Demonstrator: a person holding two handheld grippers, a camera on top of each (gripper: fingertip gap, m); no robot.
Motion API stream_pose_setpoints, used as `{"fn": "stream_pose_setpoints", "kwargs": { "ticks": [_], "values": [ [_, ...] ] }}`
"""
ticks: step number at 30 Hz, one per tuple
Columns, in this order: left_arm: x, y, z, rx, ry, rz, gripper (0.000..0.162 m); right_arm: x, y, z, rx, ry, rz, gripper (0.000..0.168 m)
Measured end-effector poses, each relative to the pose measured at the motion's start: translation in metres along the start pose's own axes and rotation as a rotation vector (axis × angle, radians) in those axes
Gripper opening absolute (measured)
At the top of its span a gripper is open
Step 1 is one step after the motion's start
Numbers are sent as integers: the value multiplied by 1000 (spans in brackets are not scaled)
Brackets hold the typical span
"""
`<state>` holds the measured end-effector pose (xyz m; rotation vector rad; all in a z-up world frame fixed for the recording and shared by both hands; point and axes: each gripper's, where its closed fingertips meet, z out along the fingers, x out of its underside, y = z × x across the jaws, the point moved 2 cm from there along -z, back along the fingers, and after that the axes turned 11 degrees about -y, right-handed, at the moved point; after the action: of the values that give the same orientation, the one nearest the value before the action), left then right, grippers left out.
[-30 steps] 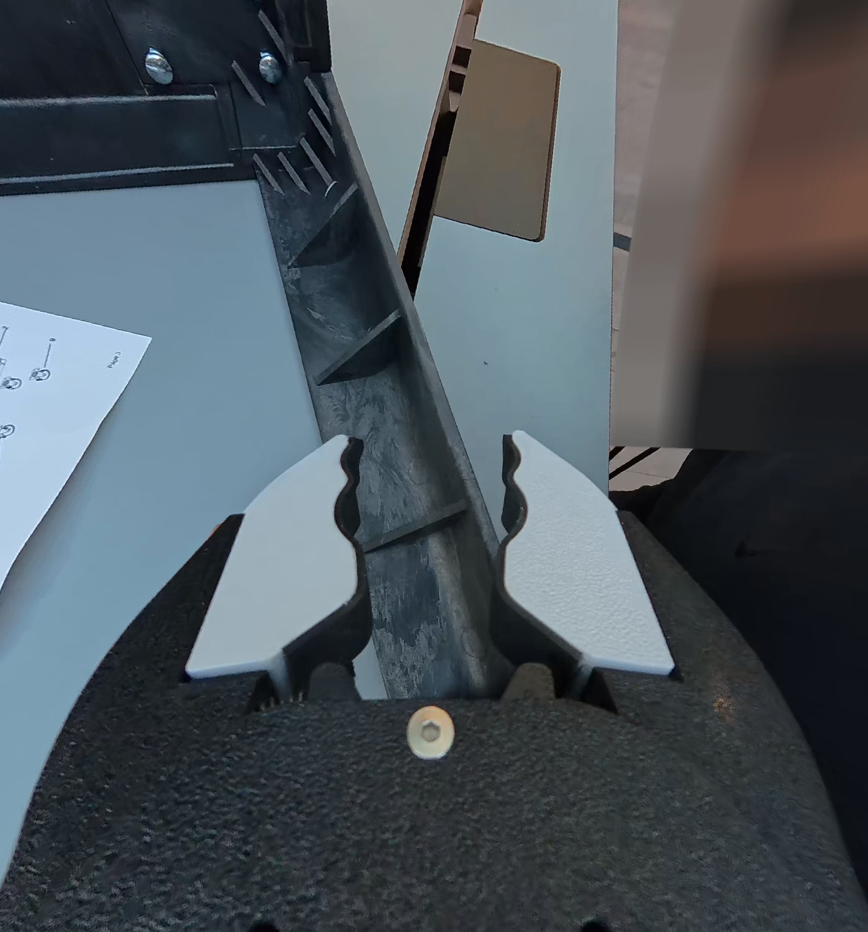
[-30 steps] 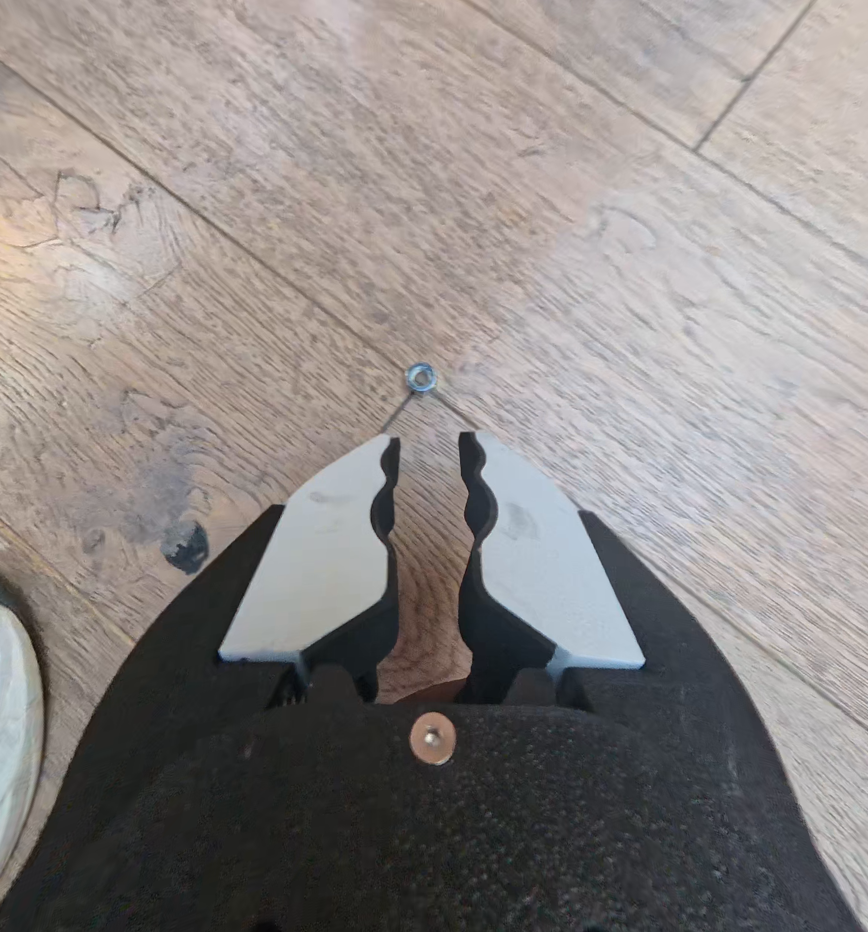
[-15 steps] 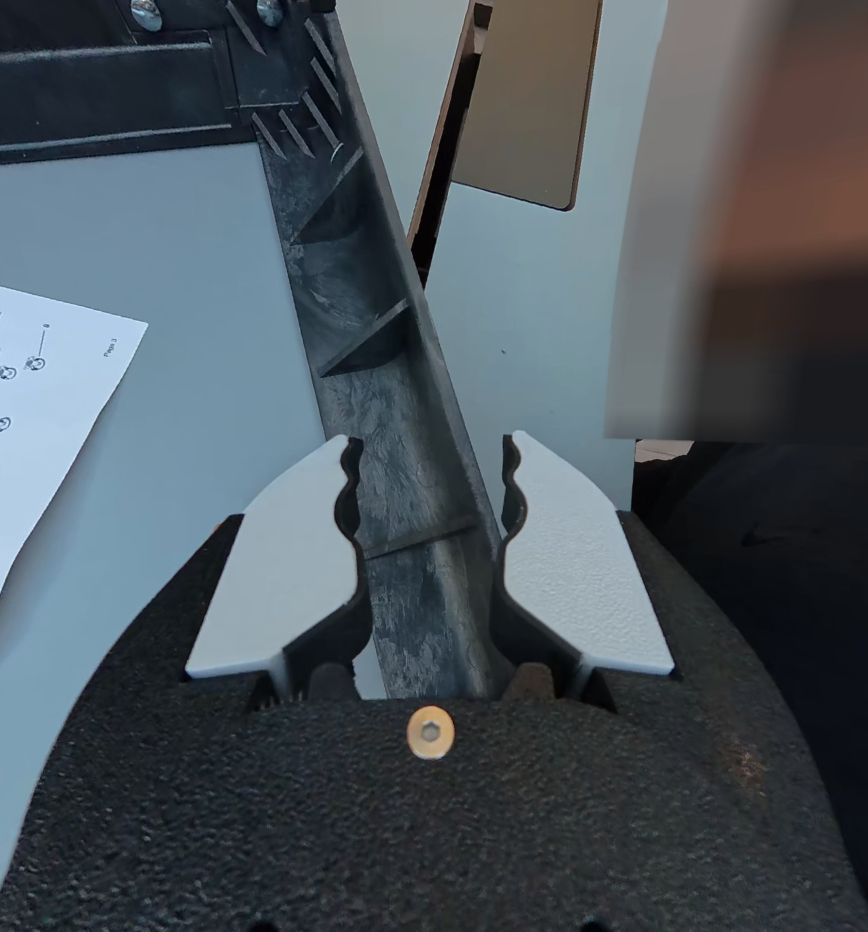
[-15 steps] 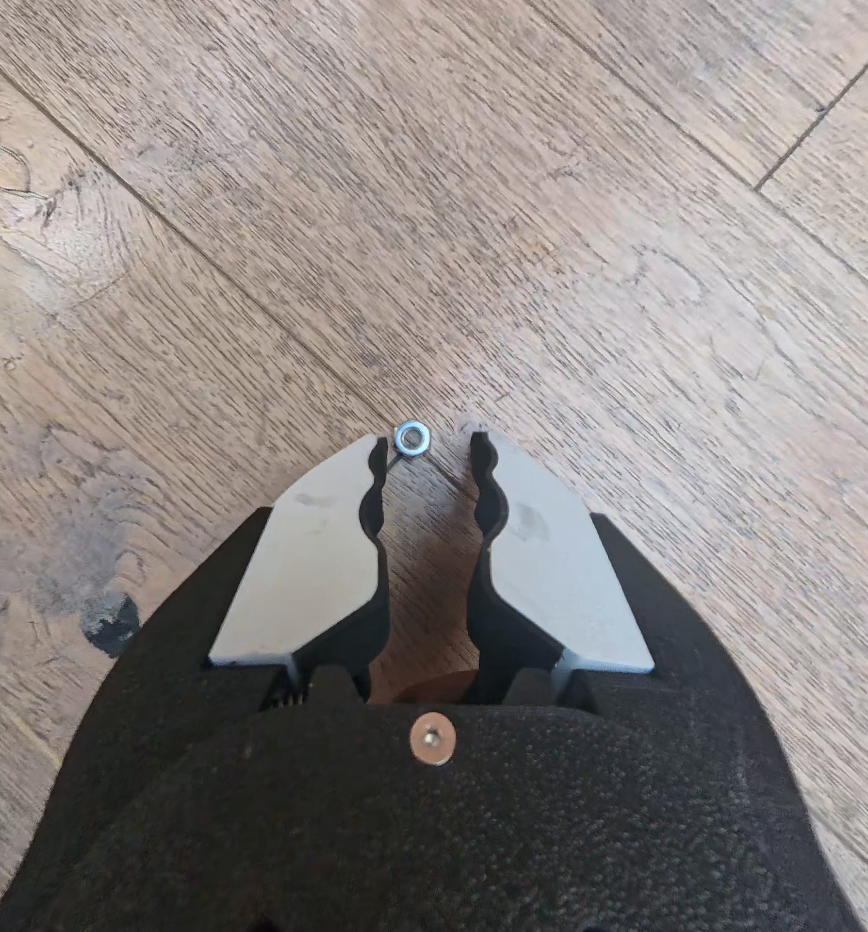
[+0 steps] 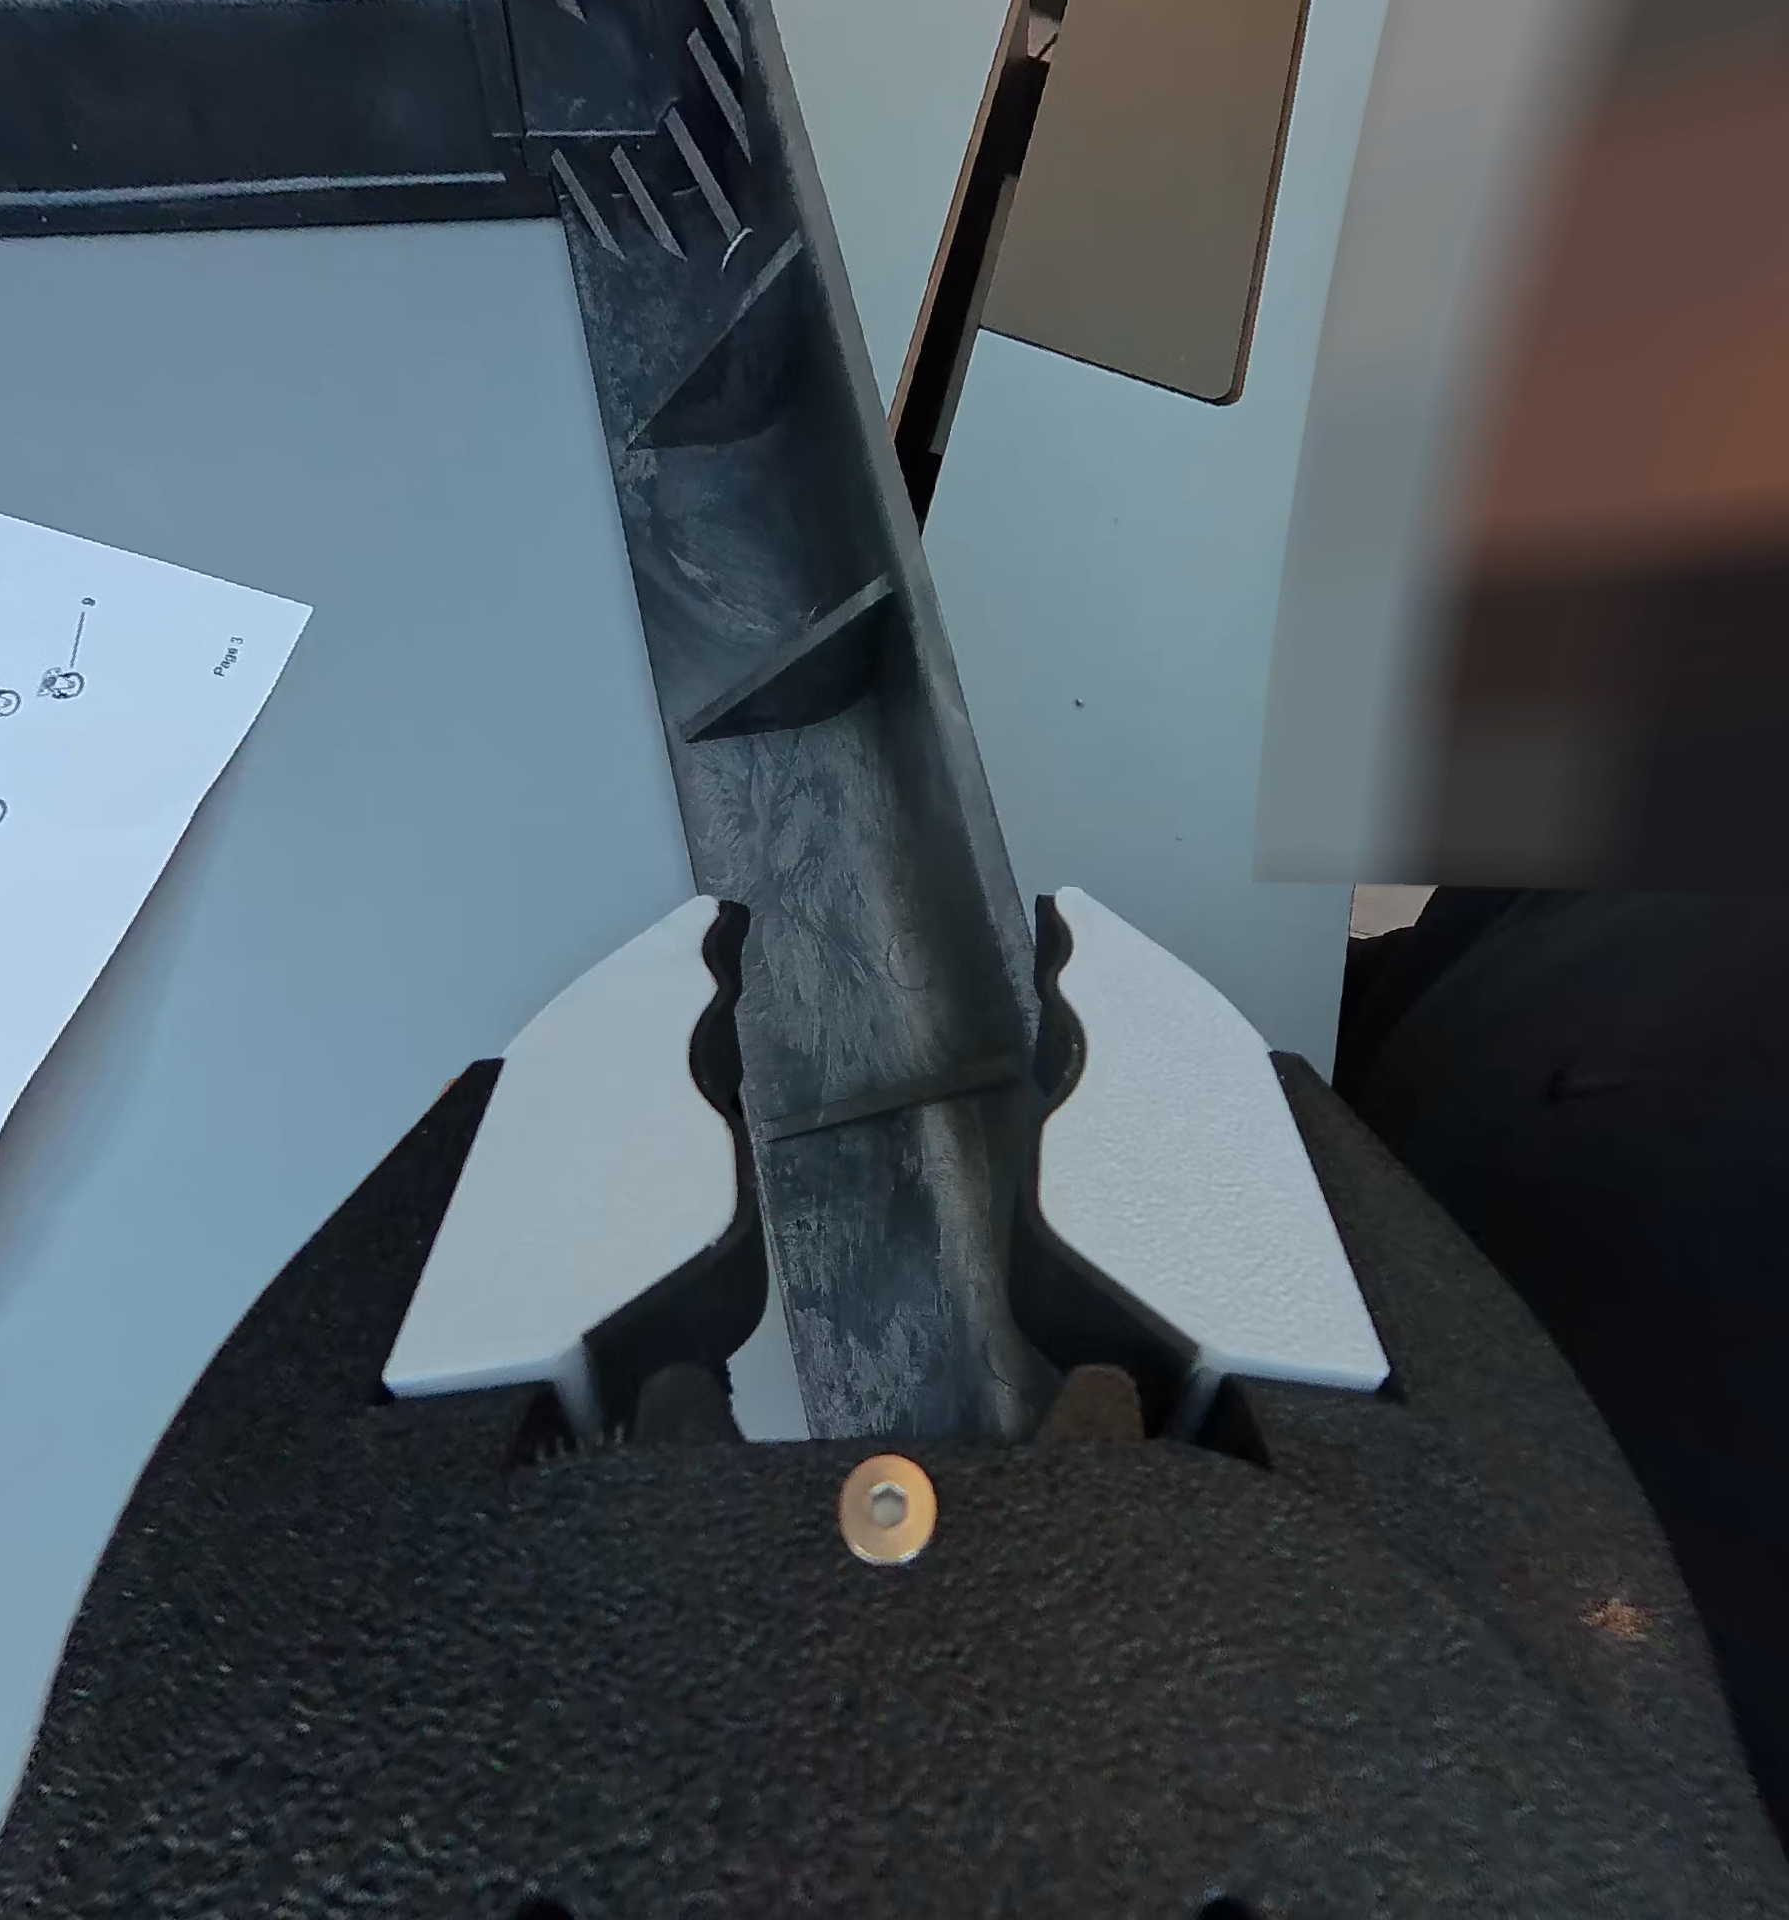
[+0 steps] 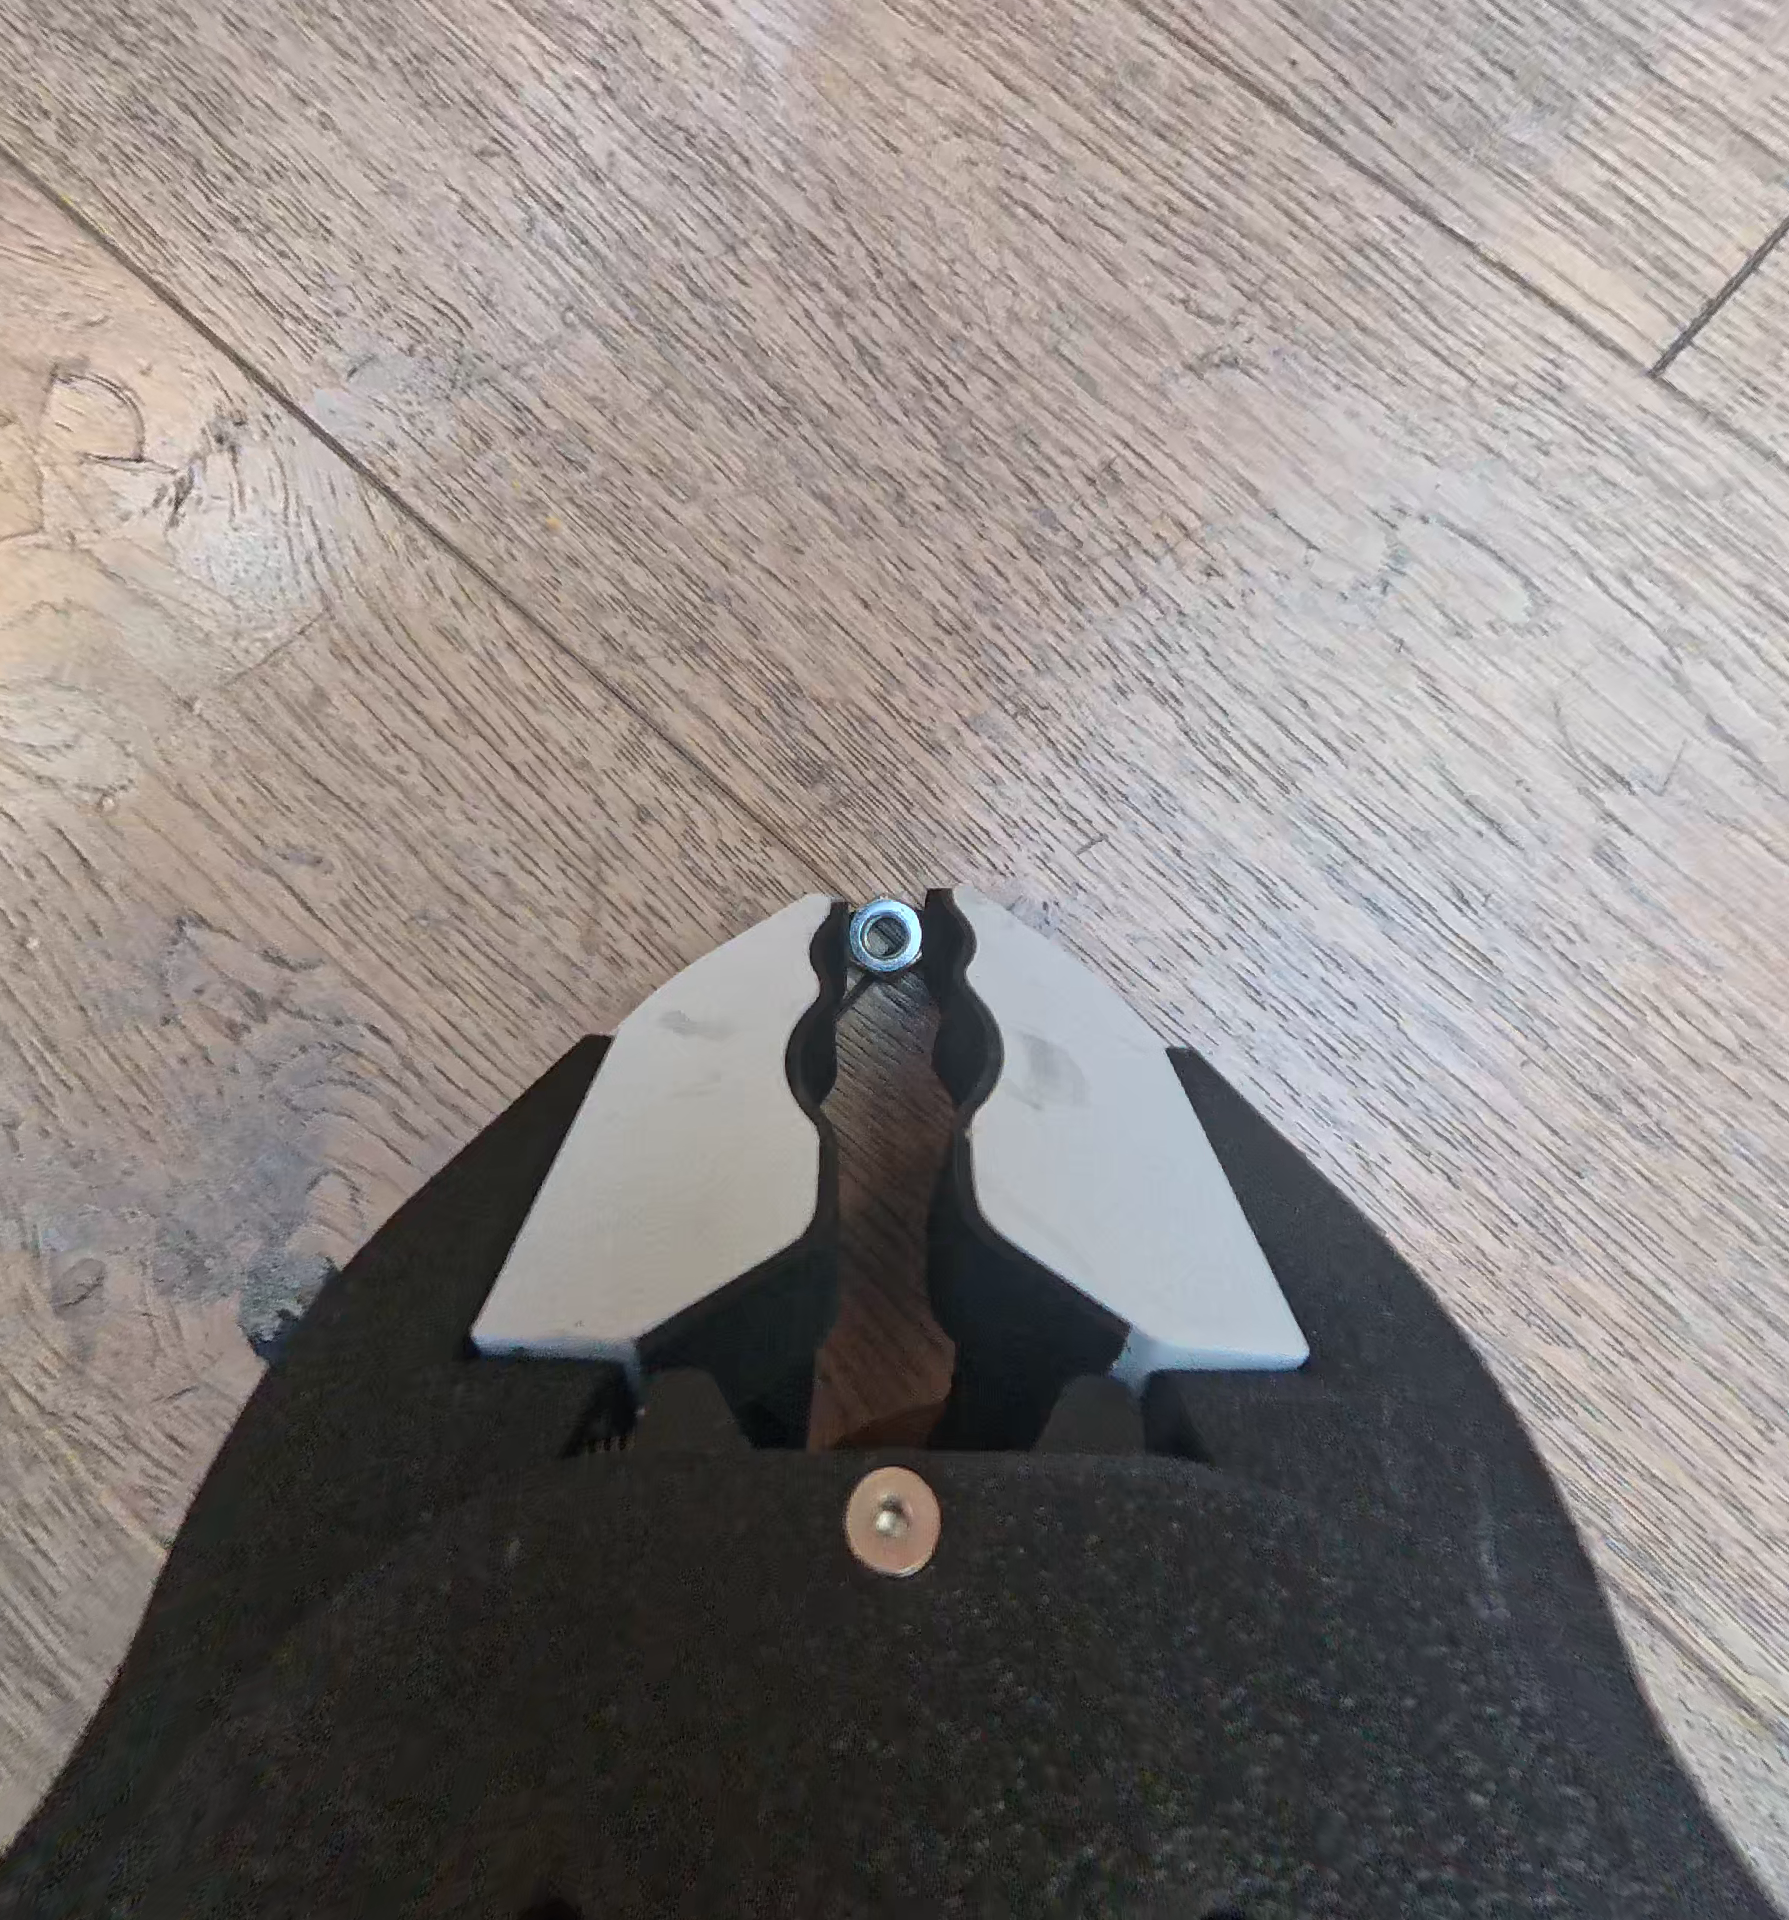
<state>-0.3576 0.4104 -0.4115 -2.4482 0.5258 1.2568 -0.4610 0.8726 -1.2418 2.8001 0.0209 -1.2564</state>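
In the left wrist view my left gripper (image 5: 888, 902) is shut on a black ribbed plastic rail (image 5: 817, 727) that runs up and away between its fingers along the edge of a grey panel (image 5: 402, 468). In the right wrist view my right gripper (image 6: 882, 906) points down at a wooden plank floor (image 6: 1077, 416). Its fingers are closed to a narrow gap on a small silver nut (image 6: 882, 938), which sits right between the fingertips on the floor.
A white printed sheet with part drawings (image 5: 90, 779) lies on the grey panel at the left. A second upright grey panel (image 5: 1108, 675) with a tan rectangular cutout stands right of the rail. Dark clothing (image 5: 1596, 1195) fills the lower right. About 95 cm separates my left fingertips from my right.
My right gripper moved forward over the floor until the nut came between its fingertips, and its fingers closed in on it. My left gripper kept its hold; the view shifted slightly.
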Motion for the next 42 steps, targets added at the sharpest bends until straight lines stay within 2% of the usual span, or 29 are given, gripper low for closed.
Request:
{"fn": "stream_pose_setpoints", "kwargs": {
  "ticks": [6, 9, 11, 13, 16, 23, 26, 28, 31, 35, 38, 42],
  "values": [
    [0, 1, 2, 20, -12, -5, 54, -15, 1, -9, -3, -9, -55, 13],
    [-1, -1, -3, 47, -35, -3, 54, -53, 1, -29, -24, -79, -99, 13],
    [-2, 0, -10, 65, -66, -8, 54, -93, -1, -50, -40, -139, -156, 13],
    [-2, 1, -19, 86, -101, -16, 54, -148, -5, -79, -61, -220, -218, 13],
    [-1, 2, -35, 114, -148, -16, 54, -251, -12, -136, -120, -358, -294, 13],
    [6, -8, -88, 273, -295, -45, 53, -534, -14, -326, -248, -706, -490, 13],
    [8, -4, -116, 281, -390, -77, 52, -644, 6, -395, -290, -816, -553, 13],
    [9, 0, -135, 275, -451, -92, 52, -710, 32, -419, -336, -860, -582, 13],
    [10, 3, -165, 260, -531, -102, 52, -796, 84, -427, -410, -913, -624, 13],
    [20, 6, -197, 209, -591, -108, 51, -885, 158, -407, -556, -909, -590, 13],
    [28, 8, -215, 165, -619, -120, 52, -935, 207, -382, -632, -877, -537, 13],
    [34, 14, -230, 105, -646, -132, 51, -976, 252, -348, -685, -862, -449, 13]
  ]
}}
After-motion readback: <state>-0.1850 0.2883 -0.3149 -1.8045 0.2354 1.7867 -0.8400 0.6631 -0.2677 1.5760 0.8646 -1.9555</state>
